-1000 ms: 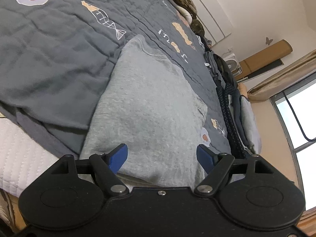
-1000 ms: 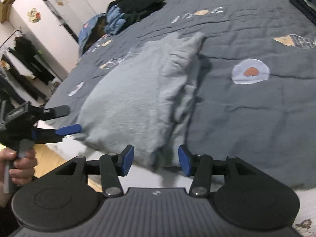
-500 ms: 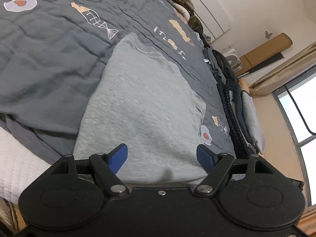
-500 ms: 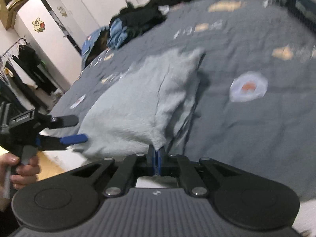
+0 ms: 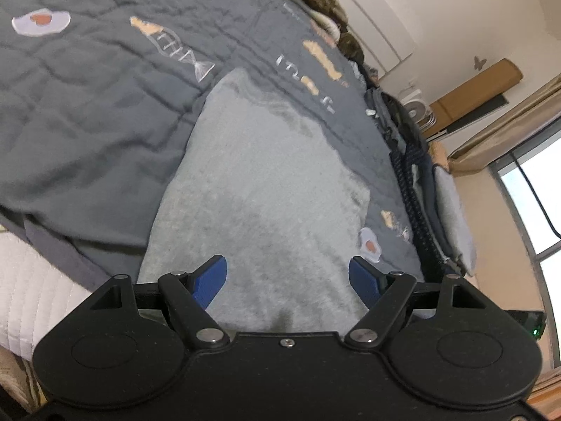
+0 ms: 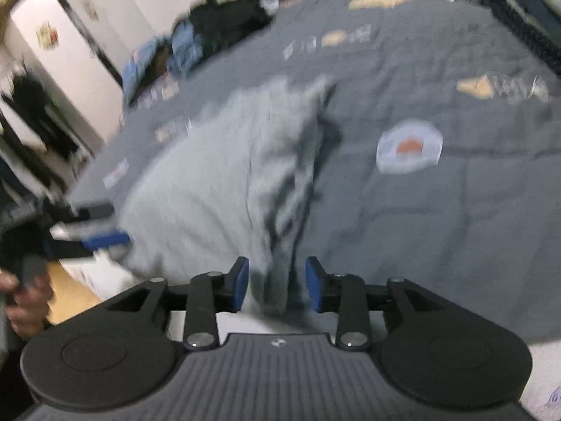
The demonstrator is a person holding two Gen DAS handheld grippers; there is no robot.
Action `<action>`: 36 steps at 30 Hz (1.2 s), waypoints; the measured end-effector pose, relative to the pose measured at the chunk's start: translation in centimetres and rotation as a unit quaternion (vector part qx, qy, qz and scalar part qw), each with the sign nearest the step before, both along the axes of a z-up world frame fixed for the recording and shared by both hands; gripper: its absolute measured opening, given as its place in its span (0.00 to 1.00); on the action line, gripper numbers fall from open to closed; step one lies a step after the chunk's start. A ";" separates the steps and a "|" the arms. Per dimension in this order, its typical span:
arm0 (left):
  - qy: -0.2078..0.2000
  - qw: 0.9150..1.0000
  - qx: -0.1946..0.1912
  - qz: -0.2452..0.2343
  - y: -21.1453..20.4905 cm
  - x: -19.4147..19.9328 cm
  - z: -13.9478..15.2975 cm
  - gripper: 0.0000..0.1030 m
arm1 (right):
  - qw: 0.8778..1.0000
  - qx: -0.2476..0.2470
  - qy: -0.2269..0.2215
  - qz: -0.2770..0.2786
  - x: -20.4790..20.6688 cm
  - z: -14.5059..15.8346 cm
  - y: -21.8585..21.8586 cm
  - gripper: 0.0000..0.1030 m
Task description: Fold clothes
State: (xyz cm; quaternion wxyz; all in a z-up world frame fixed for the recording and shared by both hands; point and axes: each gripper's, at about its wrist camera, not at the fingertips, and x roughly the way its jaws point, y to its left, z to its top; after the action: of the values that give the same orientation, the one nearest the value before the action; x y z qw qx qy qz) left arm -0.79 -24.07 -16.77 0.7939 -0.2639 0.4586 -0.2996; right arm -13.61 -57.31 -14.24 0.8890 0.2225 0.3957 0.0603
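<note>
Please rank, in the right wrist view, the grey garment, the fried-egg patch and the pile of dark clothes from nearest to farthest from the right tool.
1. Grey garment, its edge between the open right tool fingers.
2. Fried-egg patch, ahead, rightward.
3. Pile of dark clothes, far bed edge, leftward.

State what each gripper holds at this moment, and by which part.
Nothing is held. The left gripper is wide open over the grey sweatshirt; the right gripper is open astride its bunched near edge, pads apart.

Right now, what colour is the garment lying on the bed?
Light grey, plain, no print; the garment shows best in the left wrist view.
</note>
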 end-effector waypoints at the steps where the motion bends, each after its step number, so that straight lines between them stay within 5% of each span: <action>1: -0.002 1.000 -0.004 0.001 0.0 0.1 0.2 0.74 | 1.000 0.011 -0.013 -0.007 0.3 0.5 -0.5 0.40; 7: -0.012 1.000 -0.012 -0.001 -0.6 0.7 0.8 0.74 | 0.996 0.047 -0.072 -0.034 4.9 2.8 -3.2 0.48; 13: -0.012 1.000 -0.005 -0.011 -1.6 1.5 0.7 0.74 | 0.998 0.021 -0.049 -0.032 12.2 -0.4 -5.6 0.51; 20: -0.010 1.000 0.003 -0.023 -2.7 2.5 0.3 0.74 | 0.997 0.054 -0.042 -0.024 15.3 -3.0 -6.2 0.51; 22: -0.009 1.000 0.005 -0.027 -3.0 2.8 0.2 0.74 | 0.998 0.048 -0.037 -0.009 15.7 -3.4 -5.5 0.49; 23: -0.009 1.000 0.006 -0.028 -3.2 2.9 0.2 0.74 | 0.998 0.044 -0.035 0.000 15.9 -3.5 -5.1 0.38; 24: -0.009 0.999 0.007 -0.031 -3.3 2.9 0.1 0.74 | 0.998 0.040 -0.038 0.006 16.0 -3.6 -4.8 0.16; 26: -0.009 0.999 0.008 -0.036 -3.5 2.9 0.1 0.74 | 0.998 0.034 -0.049 0.008 16.0 -3.4 -4.6 0.06; 31: -0.010 0.999 0.005 -0.040 -3.5 2.5 0.2 0.74 | 0.992 0.062 -0.107 -0.032 16.2 -2.3 -6.3 0.04; 36: -0.009 0.999 0.011 -0.038 -3.4 2.4 0.1 0.74 | 0.997 0.041 -0.054 -0.036 17.2 -3.4 -6.2 0.10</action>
State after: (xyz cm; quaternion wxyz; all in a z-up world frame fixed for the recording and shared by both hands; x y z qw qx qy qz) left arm 1.58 -27.51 -16.69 0.7886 -0.2347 0.4647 -0.3271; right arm 3.55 -63.56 -17.68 0.9008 0.2695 0.3358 0.0562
